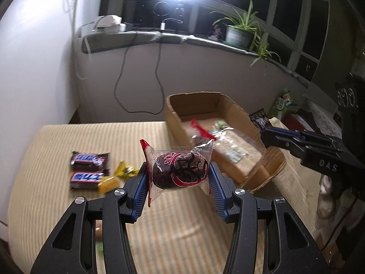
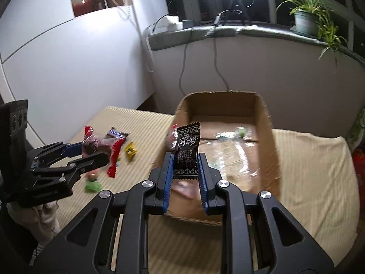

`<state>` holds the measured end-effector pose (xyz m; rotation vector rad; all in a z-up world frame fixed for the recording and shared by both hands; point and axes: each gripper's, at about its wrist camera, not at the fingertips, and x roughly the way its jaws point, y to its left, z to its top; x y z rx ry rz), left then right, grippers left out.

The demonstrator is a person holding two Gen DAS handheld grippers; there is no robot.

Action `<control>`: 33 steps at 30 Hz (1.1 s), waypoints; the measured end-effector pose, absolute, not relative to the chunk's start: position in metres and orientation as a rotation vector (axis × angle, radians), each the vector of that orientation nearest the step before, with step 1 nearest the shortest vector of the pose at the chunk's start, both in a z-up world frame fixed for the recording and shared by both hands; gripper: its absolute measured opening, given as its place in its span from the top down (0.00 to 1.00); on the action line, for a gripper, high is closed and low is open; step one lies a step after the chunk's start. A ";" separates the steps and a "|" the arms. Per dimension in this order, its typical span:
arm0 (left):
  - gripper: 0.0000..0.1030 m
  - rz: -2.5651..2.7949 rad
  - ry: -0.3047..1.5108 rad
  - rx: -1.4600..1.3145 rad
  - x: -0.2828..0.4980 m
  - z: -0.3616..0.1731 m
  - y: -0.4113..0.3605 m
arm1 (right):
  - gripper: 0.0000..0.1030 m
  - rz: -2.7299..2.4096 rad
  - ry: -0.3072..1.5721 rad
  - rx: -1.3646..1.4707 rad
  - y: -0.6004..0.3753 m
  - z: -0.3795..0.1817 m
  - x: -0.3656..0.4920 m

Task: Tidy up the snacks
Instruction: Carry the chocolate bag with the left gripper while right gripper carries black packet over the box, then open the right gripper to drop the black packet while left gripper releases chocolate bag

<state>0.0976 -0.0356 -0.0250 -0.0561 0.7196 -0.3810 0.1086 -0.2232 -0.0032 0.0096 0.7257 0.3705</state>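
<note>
My left gripper is shut on a dark round sweet in a clear red-edged wrapper and holds it above the striped cloth, left of the cardboard box. It also shows in the right wrist view, still holding that sweet. My right gripper is shut on a black printed snack packet and holds it over the near left edge of the box. The right gripper shows in the left wrist view by the box's right wall, with the black packet sticking up.
Two Snickers bars and yellow sweets lie on the cloth to the left. The box holds clear-wrapped snacks. A green and a red sweet lie near the left gripper. A potted plant stands on the window sill behind.
</note>
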 end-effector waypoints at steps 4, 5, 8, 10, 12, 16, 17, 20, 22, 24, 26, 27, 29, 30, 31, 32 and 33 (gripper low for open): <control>0.52 -0.407 0.718 -0.033 0.104 -0.022 -0.057 | 0.79 0.353 0.721 0.007 -0.241 0.001 0.125; 0.52 -0.413 0.718 -0.027 0.106 -0.022 -0.063 | 0.79 0.349 0.720 0.005 -0.243 0.001 0.129; 0.52 -0.428 0.720 -0.012 0.109 -0.022 -0.076 | 0.79 0.338 0.716 0.008 -0.252 0.003 0.143; 0.52 -0.436 0.723 0.000 0.111 -0.022 -0.083 | 0.79 0.336 0.719 0.016 -0.258 0.004 0.153; 0.52 -0.442 0.726 0.012 0.113 -0.023 -0.090 | 0.79 0.332 0.725 0.017 -0.263 0.003 0.164; 0.52 -0.453 0.736 0.027 0.116 -0.026 -0.101 | 0.79 0.330 0.745 0.023 -0.270 -0.004 0.183; 0.52 -0.454 0.739 0.030 0.117 -0.027 -0.103 | 0.79 0.330 0.751 0.026 -0.271 -0.005 0.188; 0.52 -0.458 0.745 0.039 0.119 -0.029 -0.109 | 0.79 0.329 0.768 0.034 -0.274 -0.012 0.201; 0.52 -0.459 0.747 0.045 0.120 -0.030 -0.113 | 0.79 0.329 0.776 0.035 -0.275 -0.015 0.208; 0.52 -0.460 0.748 0.050 0.121 -0.030 -0.116 | 0.79 0.326 0.781 0.030 -0.275 -0.018 0.212; 0.52 -0.461 0.749 0.054 0.122 -0.031 -0.119 | 0.79 0.328 0.788 0.029 -0.274 -0.020 0.216; 0.52 -0.461 0.751 0.055 0.123 -0.032 -0.119 | 0.79 0.329 0.791 0.029 -0.274 -0.021 0.218; 0.52 -0.462 0.753 0.057 0.123 -0.033 -0.121 | 0.79 0.332 0.798 0.025 -0.273 -0.022 0.221; 0.52 -0.462 0.754 0.058 0.124 -0.033 -0.122 | 0.79 0.333 0.800 0.023 -0.272 -0.023 0.222; 0.52 -0.463 0.755 0.059 0.124 -0.034 -0.123 | 0.79 0.334 0.802 0.020 -0.271 -0.024 0.223; 0.52 -0.463 0.756 0.060 0.124 -0.034 -0.123 | 0.79 0.334 0.804 0.017 -0.271 -0.024 0.224; 0.52 -0.463 0.756 0.061 0.125 -0.034 -0.123 | 0.79 0.333 0.805 0.016 -0.270 -0.025 0.224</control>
